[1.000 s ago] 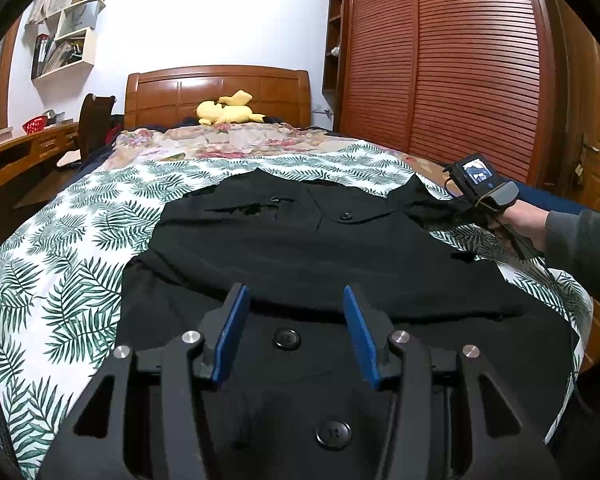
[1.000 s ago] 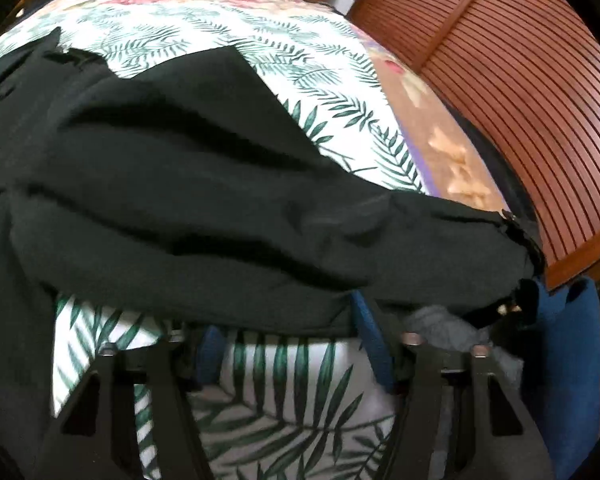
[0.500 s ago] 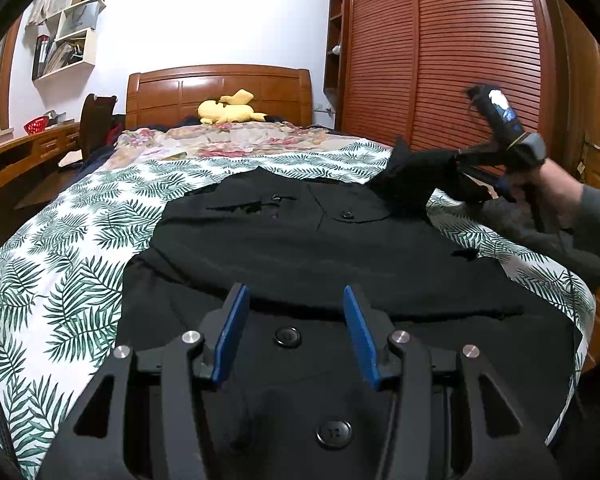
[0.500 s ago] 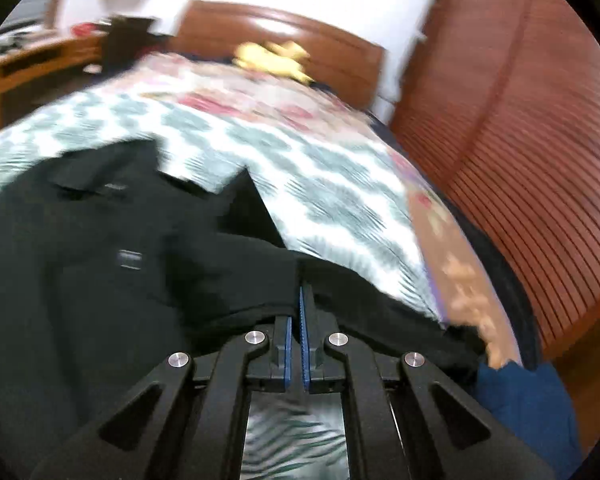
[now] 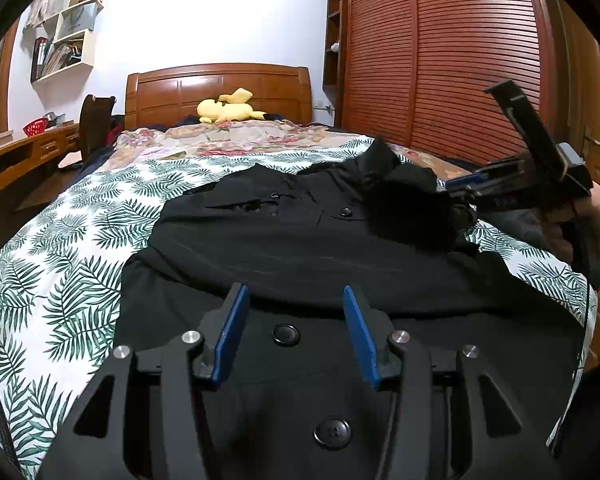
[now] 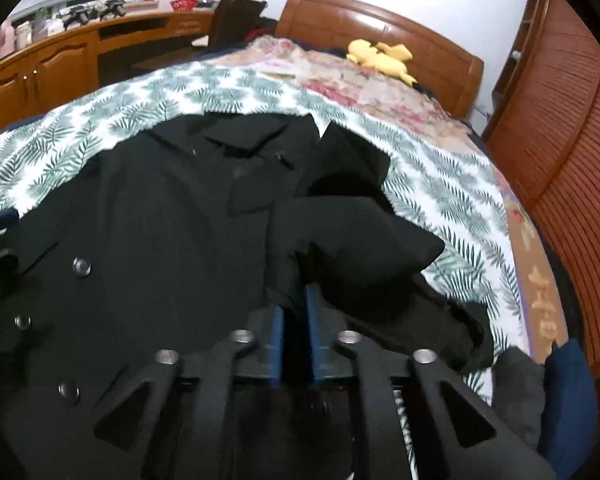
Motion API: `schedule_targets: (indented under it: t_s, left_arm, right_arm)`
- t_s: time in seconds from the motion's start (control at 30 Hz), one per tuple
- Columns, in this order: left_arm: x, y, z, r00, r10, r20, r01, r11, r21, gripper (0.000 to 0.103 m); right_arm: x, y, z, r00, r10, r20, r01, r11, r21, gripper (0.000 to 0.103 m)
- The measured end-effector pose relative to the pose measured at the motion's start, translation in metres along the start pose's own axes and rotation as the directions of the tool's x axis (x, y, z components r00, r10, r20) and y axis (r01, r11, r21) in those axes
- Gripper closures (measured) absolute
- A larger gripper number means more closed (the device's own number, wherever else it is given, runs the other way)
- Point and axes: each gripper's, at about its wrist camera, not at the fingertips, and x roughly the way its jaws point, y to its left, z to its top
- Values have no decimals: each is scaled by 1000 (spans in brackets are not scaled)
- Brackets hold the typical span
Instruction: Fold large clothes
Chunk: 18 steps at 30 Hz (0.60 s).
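Black coat (image 5: 300, 248): sleeve (image 6: 364, 248) draped between right gripper (image 6: 294, 340) narrow fingers just reopening, may slide off bunched. Left gripper (image 5: 292, 328) half-open, empty.

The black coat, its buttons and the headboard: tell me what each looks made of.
Black coat: a matte woven cloth, probably a wool blend or polyester; it drapes in soft, heavy folds without shine. Buttons: dark and glossy, likely plastic, as they catch the light. Headboard: varnished reddish-brown wood with raised panels and a sheen; solid or veneer cannot be told.
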Motion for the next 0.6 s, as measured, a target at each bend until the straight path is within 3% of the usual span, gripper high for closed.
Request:
schedule_targets:
  t_s: [0.03,0.07,0.3,0.6]
  left_arm:
    - [0,0,0,1000,-1,0,1,1000,0,55]
    - [0,0,0,1000,-1,-1,1,1000,0,55]
    - [0,-2,-1,1000,-3,-5,3,1000,9,55]
    - [1,-2,-1,1000,-6,-9,6,1000,9,55]
  right_arm:
    - [-4,-2,-3,1000,5,0,-5,1000,4,50]
    - [-11,-4,-5,1000,6,8,-6,1000,7,48]
    - [-39,-35,-9,998,-33,54,30,998,56,47]
    - [-10,-105,-20,986,-165,-14,165,966,200,44]
